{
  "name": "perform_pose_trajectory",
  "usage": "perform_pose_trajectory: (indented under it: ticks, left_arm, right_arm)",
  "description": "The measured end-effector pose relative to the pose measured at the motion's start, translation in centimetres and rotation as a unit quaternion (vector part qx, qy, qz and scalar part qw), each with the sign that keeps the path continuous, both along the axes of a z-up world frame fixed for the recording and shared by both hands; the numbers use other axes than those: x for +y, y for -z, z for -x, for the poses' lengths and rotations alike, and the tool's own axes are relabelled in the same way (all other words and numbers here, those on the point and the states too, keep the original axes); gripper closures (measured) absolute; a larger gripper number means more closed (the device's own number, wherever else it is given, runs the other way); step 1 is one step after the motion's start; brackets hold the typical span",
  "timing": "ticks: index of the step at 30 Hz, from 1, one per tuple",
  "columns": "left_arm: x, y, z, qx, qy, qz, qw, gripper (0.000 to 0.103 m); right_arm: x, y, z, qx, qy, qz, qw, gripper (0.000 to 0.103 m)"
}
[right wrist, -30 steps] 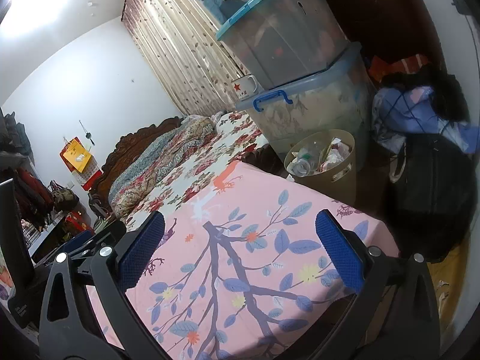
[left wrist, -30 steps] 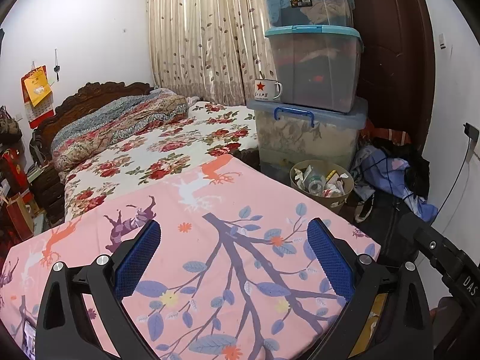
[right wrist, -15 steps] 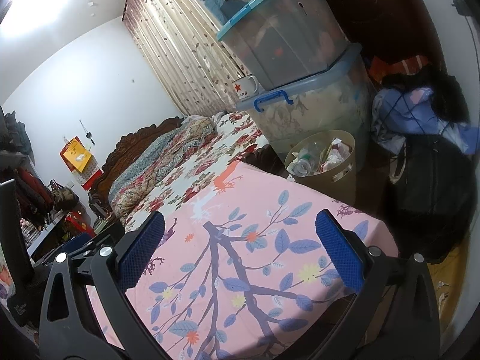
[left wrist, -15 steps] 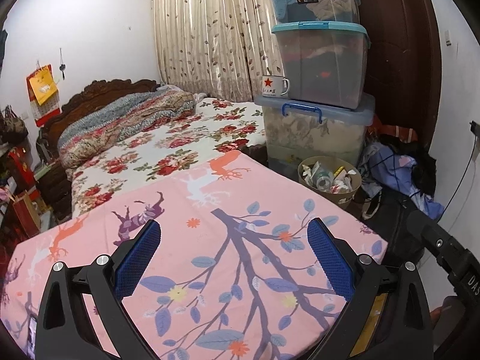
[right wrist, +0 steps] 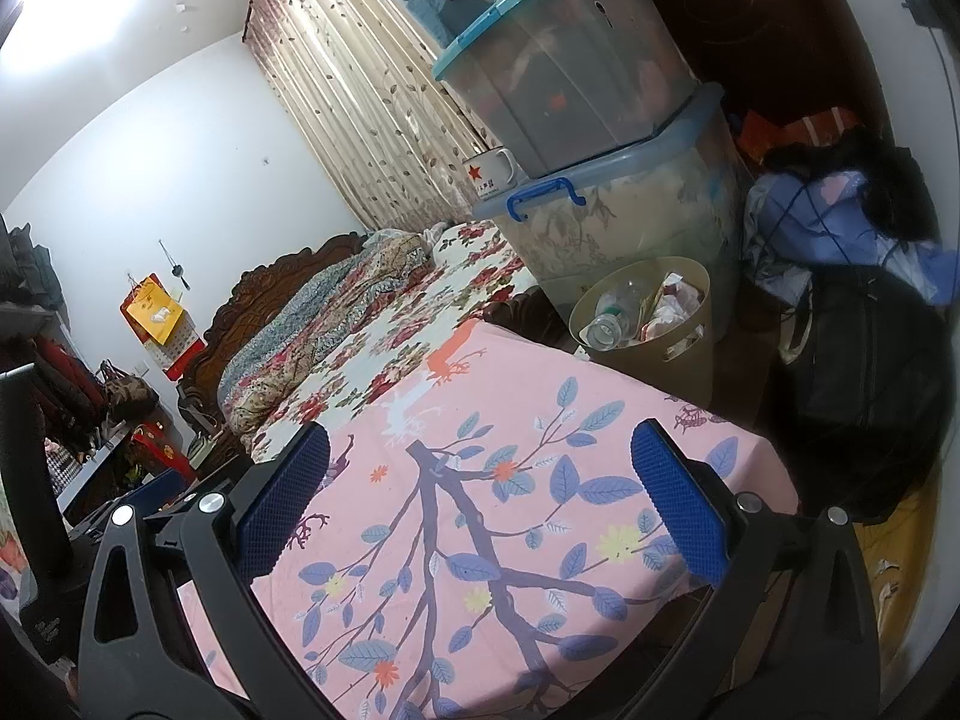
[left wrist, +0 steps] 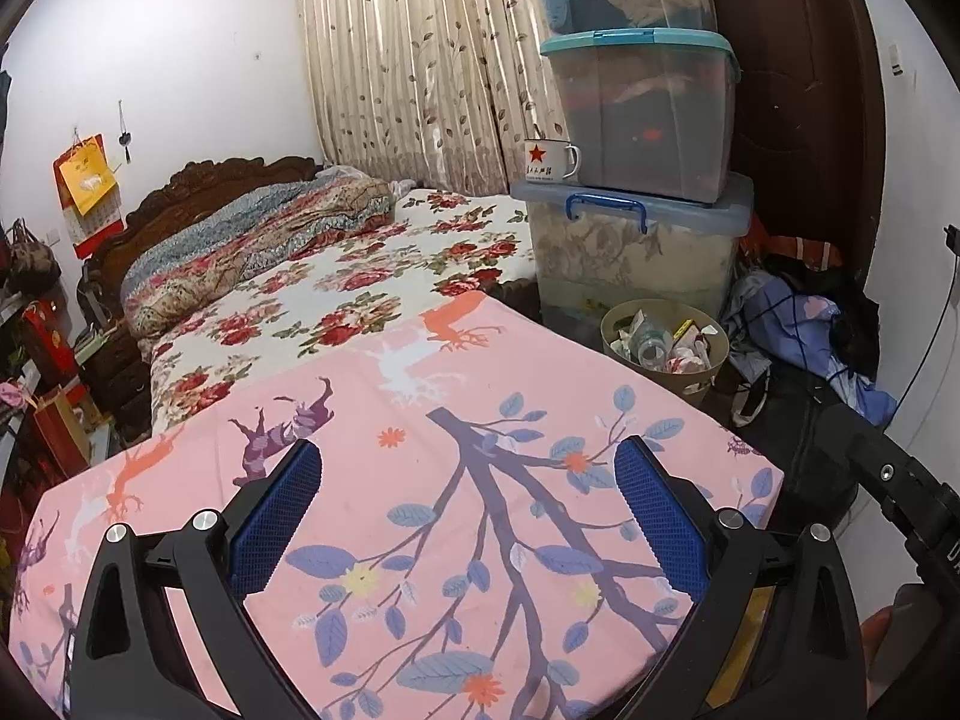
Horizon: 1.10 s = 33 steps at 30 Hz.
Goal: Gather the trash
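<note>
- I am holding my left gripper wide apart over the pink sheet, nothing between the blue pads.
- My right gripper is also gaping wide and carrying nothing above the same sheet.
- The trash bin is sitting on the floor beyond the sheet's far corner, just in front of the stacked storage boxes (a clear bottle and crumpled wrappers are lying inside).
- An enamel mug is standing on the bottom box's lid.
</note>
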<state>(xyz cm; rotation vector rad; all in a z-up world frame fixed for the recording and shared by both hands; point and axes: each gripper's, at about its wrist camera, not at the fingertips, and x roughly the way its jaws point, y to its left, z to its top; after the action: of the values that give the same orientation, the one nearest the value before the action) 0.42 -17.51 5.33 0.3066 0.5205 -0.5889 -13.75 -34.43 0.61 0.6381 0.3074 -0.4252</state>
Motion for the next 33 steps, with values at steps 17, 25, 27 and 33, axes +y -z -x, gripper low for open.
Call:
perform_pose_trajectory:
  ticks: [17, 25, 27, 33]
  left_arm:
    - [0.24, 0.06, -0.25, 0.003, -0.004, -0.003, 1.0000, 0.009]
    - [0.36, 0.24, -0.43, 0.004, -0.005, -0.004, 1.0000, 0.009]
    - [0.31, 0.24, -0.44, 0.004, -0.004, -0.004, 1.0000, 0.009]
    - [0.35, 0.33, -0.39, 0.003, -0.005, -0.004, 1.0000, 0.009]
  right_arm:
    - [0.22, 0.20, -0.03, -0.001, -0.005, -0.005, 1.000, 0.003]
    - [0.27, 0.17, -0.15, 0.000, -0.006, -0.005, 1.000, 0.003]
    - [0.28, 0.16, -0.21, 0.000, -0.006, -0.006, 1.000, 0.003]
    - [0.28, 0.13, -0.22, 0.000, -0.007, -0.005, 1.000, 0.003]
